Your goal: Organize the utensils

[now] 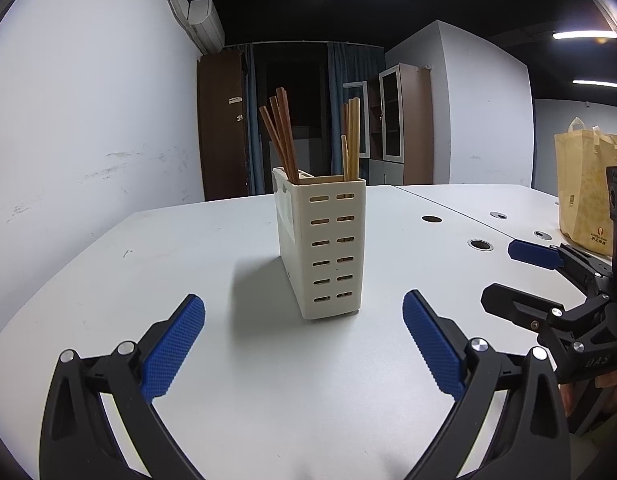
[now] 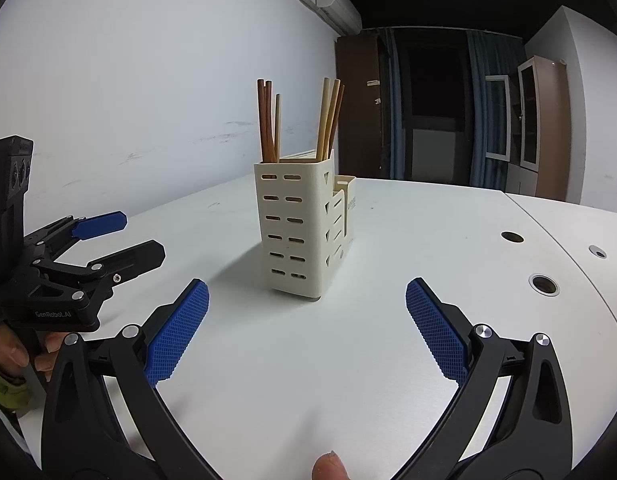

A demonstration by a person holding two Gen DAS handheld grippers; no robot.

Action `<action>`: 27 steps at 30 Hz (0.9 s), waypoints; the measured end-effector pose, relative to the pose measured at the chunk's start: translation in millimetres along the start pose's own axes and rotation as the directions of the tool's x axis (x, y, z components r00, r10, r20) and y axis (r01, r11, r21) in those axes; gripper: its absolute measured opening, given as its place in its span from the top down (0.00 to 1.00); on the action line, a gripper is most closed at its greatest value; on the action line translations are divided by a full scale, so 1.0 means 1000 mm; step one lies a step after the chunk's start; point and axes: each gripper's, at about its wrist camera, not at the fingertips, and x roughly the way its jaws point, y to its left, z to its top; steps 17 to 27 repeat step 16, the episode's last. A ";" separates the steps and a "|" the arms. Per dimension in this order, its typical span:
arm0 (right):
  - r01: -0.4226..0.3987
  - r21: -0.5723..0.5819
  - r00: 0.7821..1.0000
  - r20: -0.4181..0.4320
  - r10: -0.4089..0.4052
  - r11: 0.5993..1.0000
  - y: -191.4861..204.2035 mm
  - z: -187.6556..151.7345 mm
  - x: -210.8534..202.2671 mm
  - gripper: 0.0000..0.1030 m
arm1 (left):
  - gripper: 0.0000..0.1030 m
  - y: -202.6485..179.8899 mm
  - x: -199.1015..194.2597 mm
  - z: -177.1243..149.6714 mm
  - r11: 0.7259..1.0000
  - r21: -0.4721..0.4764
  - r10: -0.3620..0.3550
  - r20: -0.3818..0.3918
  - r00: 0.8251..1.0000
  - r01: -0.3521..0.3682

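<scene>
Nearing done: dark chopsticks point(image 1: 279, 136) and pale chopsticks point(image 1: 351, 140) stand sorted in holder point(image 1: 328, 248).
Your left gripper point(image 1: 304, 340) and right gripper point(image 2: 308, 332) gape, empty; nothing loose on table point(image 1: 188, 264).

Ahead of the jaws, a matt cream plastic holder point(image 1: 332, 248) with wooden chopsticks point(image 1: 282, 136) is carried by a smooth matt white tabletop point(image 1: 188, 264).

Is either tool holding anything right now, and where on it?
Nothing held: left tool and right tool are both open, short of the holder.
</scene>
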 end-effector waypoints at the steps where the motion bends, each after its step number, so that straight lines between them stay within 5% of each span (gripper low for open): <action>1: 0.000 0.000 1.000 0.001 0.000 1.000 0.000 0.000 0.000 0.08 | 0.05 0.000 0.000 0.000 1.000 -0.001 -0.001 -0.001 1.000 0.001; 27: -0.003 -0.002 1.000 -0.002 0.003 1.000 0.001 -0.001 -0.003 0.08 | 0.05 -0.004 0.003 0.000 1.000 0.007 -0.001 -0.020 1.000 0.001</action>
